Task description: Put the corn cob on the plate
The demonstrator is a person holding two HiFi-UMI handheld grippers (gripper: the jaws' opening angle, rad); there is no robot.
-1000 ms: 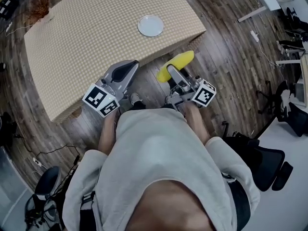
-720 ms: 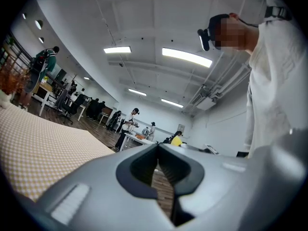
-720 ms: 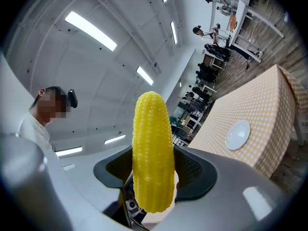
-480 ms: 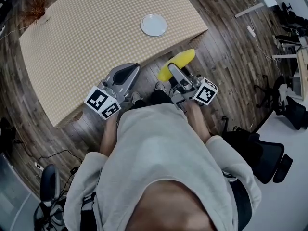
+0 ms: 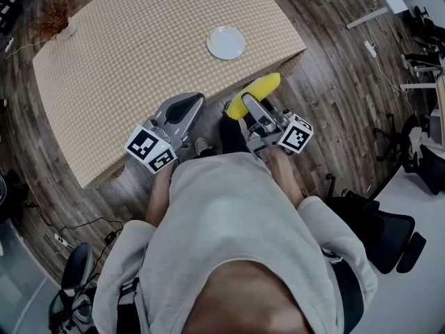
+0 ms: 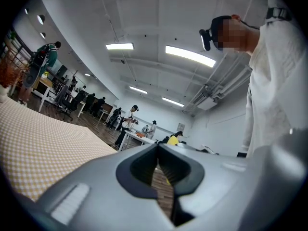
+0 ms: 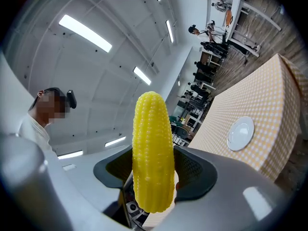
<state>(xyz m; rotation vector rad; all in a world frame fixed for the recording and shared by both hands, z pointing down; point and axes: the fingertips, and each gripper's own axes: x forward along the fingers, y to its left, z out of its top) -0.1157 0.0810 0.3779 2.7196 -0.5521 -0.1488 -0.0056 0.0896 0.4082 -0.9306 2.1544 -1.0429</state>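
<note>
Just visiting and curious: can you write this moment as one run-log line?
right gripper: shut on corn cob | left gripper: shut, empty | plate: bare, on table | corn cob not yet on plate

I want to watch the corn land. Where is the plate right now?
In the head view the white plate sits on the checked table, toward its right side, up past the held corn cob.
</note>
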